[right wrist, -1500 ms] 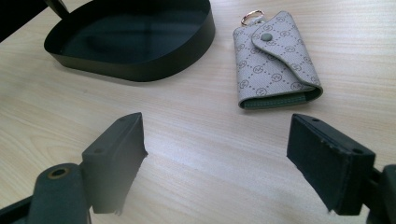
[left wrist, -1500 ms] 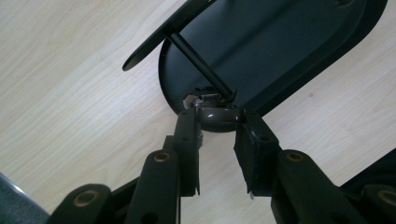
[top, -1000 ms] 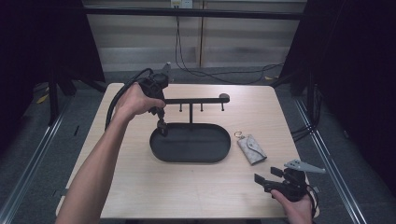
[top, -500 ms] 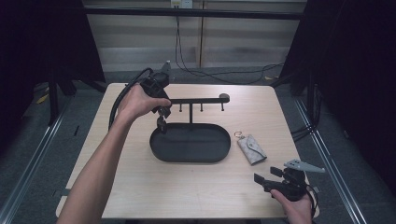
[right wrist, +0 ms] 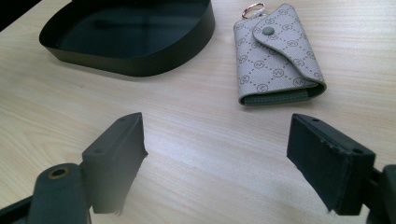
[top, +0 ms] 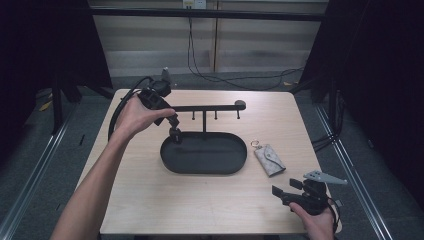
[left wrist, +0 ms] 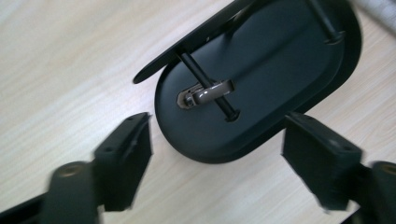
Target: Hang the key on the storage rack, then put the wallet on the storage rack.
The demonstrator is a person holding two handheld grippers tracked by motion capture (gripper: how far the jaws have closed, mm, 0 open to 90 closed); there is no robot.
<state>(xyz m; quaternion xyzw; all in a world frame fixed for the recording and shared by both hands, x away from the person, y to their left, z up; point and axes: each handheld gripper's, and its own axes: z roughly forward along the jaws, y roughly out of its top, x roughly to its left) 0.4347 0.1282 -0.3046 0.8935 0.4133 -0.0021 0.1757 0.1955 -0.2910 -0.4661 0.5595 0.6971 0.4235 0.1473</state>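
A black oval tray (top: 204,170) with a T-shaped hook bar (top: 205,108) stands mid-table. My left gripper (top: 175,131) points down over the tray's left end. Its jaws have just been opening and now stand wide with nothing between them (left wrist: 217,154). Below them a small brownish metal piece (left wrist: 208,91) sits at a hook peg above the tray floor (left wrist: 280,70). A grey patterned key pouch (top: 269,159) with a ring lies right of the tray. My right gripper (top: 281,192) rests near the front right edge, open and empty (right wrist: 217,158), facing the pouch (right wrist: 275,56).
The tray wall (right wrist: 140,60) lies ahead and left of the right gripper. Bare wood spreads in front of the tray and along the table's left side. A cable loops from the left gripper off the back left corner. Dark floor surrounds the table.
The left gripper's jaws have opened from shut, and the hand has drawn slightly to the left over the tray's end. The right hand has kept still.
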